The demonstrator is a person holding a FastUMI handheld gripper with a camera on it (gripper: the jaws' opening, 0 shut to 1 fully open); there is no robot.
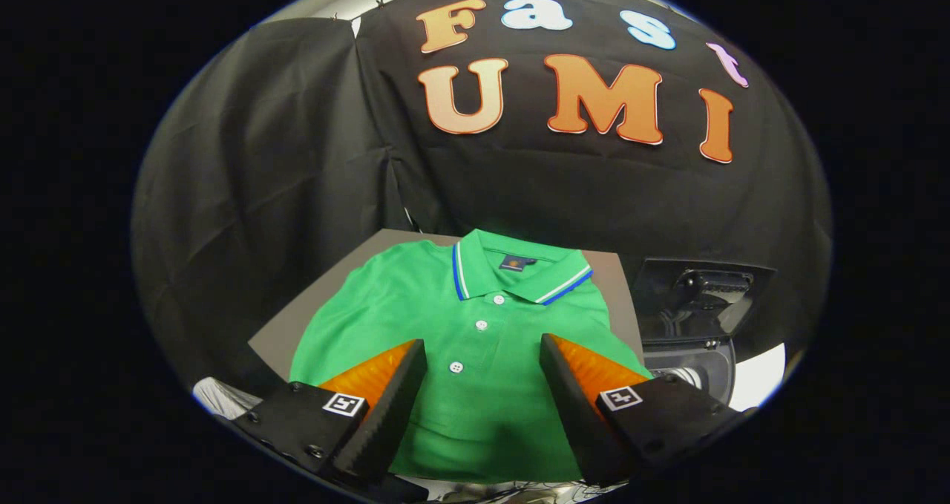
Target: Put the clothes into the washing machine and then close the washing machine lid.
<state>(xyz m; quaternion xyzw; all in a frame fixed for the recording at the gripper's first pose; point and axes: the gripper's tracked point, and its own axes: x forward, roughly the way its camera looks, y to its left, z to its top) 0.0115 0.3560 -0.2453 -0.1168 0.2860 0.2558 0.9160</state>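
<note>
The gripper is hovering with its fingers spread apart over the green polo shirt, which is lying flat across the grey board, probably so the fabric is easy to pinch. The washing machine is waiting beside the board's right edge.

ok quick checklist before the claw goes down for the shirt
1. Claw open: ok, fingers spread wide with nothing between them.
2. Shirt in line: ok, its button placket lies between and just ahead of the fingers.
3. Shirt free to lift: ok, it lies flat on the grey board with nothing on top.
4. Contact with the cloth: cannot tell, the fingers sit over the shirt but height is unclear.
5. Washing machine lid open: ok as far as it shows, the dark lid stands raised beyond the right finger.
6. Drum clear: cannot tell, the opening is mostly hidden.
</note>
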